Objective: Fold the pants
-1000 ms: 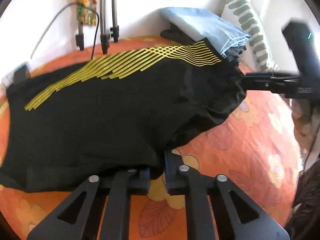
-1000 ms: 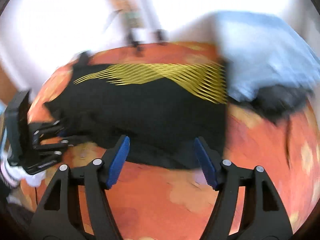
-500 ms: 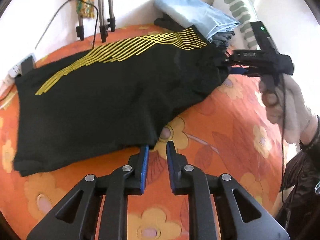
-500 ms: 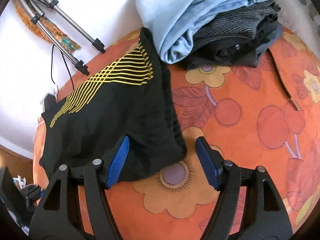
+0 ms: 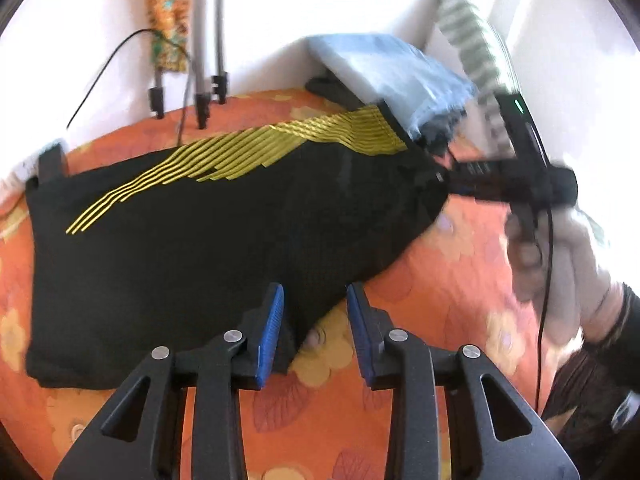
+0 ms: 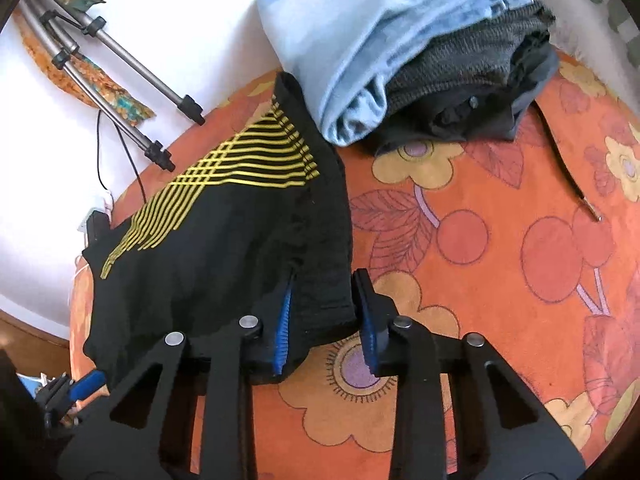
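Note:
Black pants (image 5: 192, 240) with yellow stripes lie flat on the orange flowered bedspread (image 5: 460, 300). My left gripper (image 5: 316, 328) is open, its blue pads astride the near corner of the pants. In the right wrist view the pants (image 6: 208, 240) reach to my right gripper (image 6: 324, 320), which is open with the ribbed waistband between its jaws. The right gripper also shows in the left wrist view (image 5: 452, 180) at the pants' far right end, held by a gloved hand (image 5: 560, 256).
A stack of folded clothes, light blue on top (image 6: 380, 32) and dark grey below (image 6: 472, 96), sits by the wall behind the pants. Tripod legs (image 5: 204, 60) and a cable stand at the bed's far edge. A striped pillow (image 5: 472, 40) leans at the back right.
My left gripper has opened and moved forward over the pants' near corner. My right gripper has narrowed around the waistband end.

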`<move>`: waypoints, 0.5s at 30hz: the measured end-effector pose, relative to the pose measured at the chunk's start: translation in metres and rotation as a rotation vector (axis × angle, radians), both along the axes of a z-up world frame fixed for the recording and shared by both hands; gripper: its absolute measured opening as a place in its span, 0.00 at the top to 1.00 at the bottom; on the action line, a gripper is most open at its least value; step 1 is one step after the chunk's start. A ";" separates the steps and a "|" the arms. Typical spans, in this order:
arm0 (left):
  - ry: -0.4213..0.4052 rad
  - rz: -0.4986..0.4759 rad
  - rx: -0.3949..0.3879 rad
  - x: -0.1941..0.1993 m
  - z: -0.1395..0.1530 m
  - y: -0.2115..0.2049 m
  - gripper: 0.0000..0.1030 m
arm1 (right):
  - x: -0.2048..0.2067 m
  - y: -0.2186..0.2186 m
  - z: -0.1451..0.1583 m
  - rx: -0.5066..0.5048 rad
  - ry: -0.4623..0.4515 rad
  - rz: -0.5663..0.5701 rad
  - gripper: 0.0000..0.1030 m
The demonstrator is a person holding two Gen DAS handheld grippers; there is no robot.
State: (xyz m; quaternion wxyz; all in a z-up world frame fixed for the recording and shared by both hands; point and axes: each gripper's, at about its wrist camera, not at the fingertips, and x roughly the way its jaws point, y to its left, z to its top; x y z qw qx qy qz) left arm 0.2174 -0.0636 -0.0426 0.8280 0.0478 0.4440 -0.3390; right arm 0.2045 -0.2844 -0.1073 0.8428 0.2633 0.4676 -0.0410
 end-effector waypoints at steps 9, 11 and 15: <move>-0.013 0.074 0.122 0.031 -0.034 -0.007 0.70 | 0.003 0.015 0.032 -0.033 -0.072 0.039 0.73; -0.004 0.058 0.129 0.030 -0.039 -0.011 0.69 | 0.007 0.023 0.043 -0.049 -0.094 0.057 0.73; 0.035 0.055 0.099 0.035 -0.042 -0.008 0.70 | 0.016 0.045 0.064 -0.074 -0.127 0.100 0.75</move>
